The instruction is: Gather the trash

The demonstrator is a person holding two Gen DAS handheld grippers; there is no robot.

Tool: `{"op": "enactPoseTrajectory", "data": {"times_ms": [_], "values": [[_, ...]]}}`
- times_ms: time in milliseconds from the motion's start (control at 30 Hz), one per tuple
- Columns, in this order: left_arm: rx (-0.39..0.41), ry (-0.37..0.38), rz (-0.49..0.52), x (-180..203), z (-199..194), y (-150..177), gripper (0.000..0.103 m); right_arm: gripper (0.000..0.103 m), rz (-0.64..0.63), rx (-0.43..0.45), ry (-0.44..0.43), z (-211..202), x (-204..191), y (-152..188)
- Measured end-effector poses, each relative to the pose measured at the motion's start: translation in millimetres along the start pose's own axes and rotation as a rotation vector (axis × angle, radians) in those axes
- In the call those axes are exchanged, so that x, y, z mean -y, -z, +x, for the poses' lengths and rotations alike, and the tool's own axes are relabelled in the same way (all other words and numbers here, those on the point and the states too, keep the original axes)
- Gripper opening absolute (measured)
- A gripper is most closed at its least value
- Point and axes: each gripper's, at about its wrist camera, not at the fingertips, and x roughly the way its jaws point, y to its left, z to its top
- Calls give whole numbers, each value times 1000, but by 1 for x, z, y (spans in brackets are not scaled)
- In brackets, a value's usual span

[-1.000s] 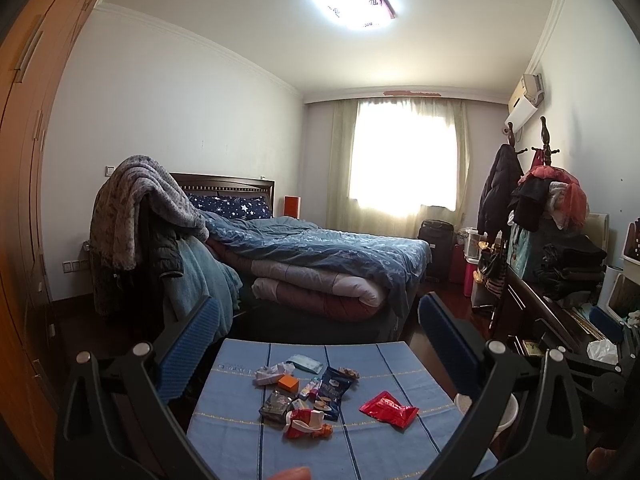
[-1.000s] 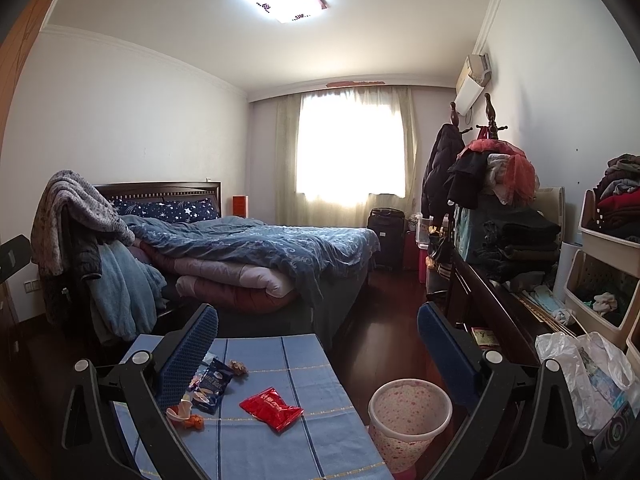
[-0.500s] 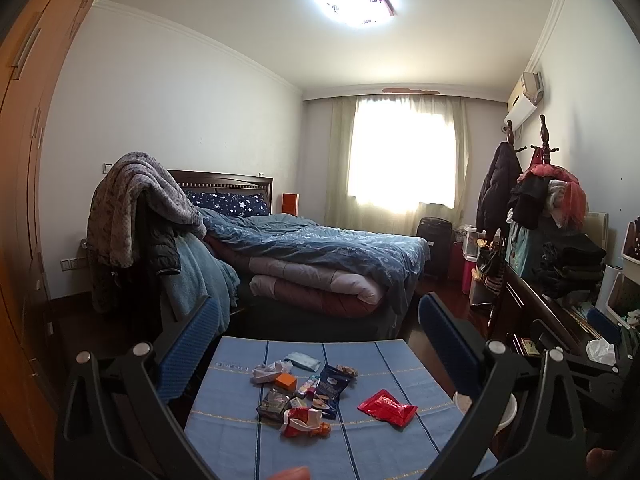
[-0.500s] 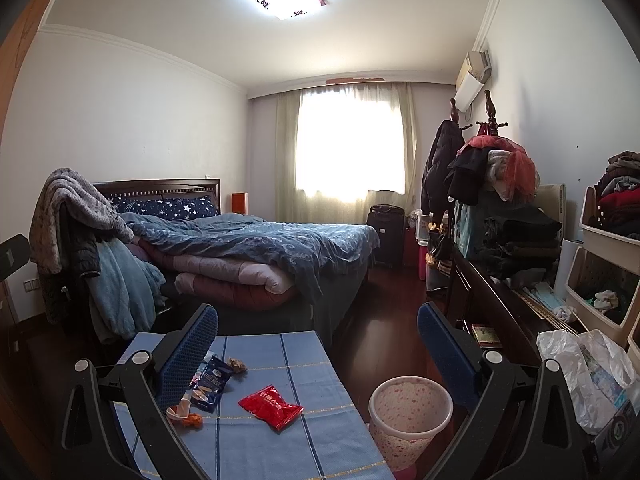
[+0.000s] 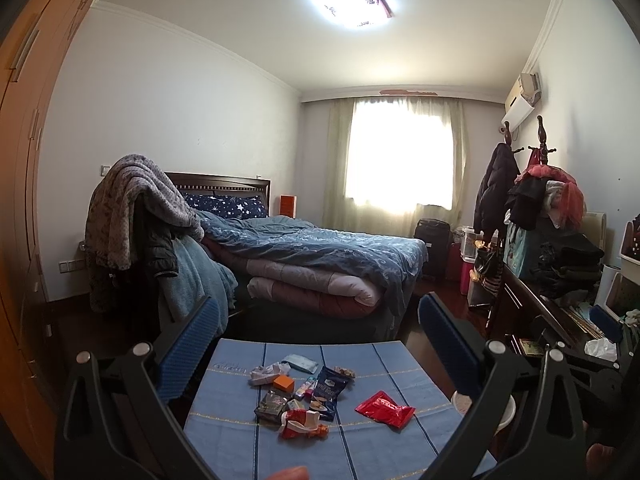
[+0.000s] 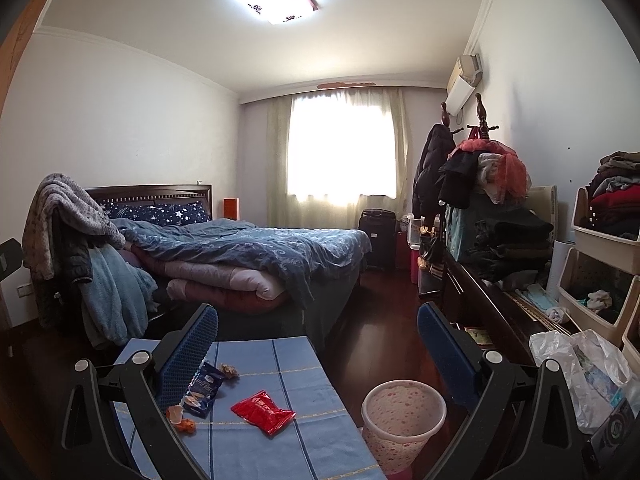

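Left view: my left gripper [image 5: 318, 328] hangs wide open and empty above the blue table [image 5: 240, 436], wrappers [image 5: 304, 394] piled mid-table, a red packet [image 5: 384, 408] just right. Right view: my right gripper [image 6: 318, 332] gapes empty too, the red packet [image 6: 262, 412] on the table, the bin [image 6: 402, 420] beside it on the floor.

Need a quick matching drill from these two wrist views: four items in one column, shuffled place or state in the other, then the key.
Items:
1. red wrapper
2. wastebasket
3. left gripper
4. orange box

Places/states:
A. on the floor right of the table
B. open, holding nothing
C. in the trash cluster
D. alone on the blue cloth, right of the cluster

Pairs: 1-D, 2-A, 3-B, 4-C
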Motion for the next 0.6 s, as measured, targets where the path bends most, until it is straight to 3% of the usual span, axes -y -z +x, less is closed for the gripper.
{"op": "enactPoseTrajectory", "data": {"times_ms": [433,600], "values": [[-10,4,1,2,-1,1,100,99,-4,-9,13,2,1,-8],[-61,3,-1,1,18,8,100,100,-14,-49,4,17,-3,-2]]}}
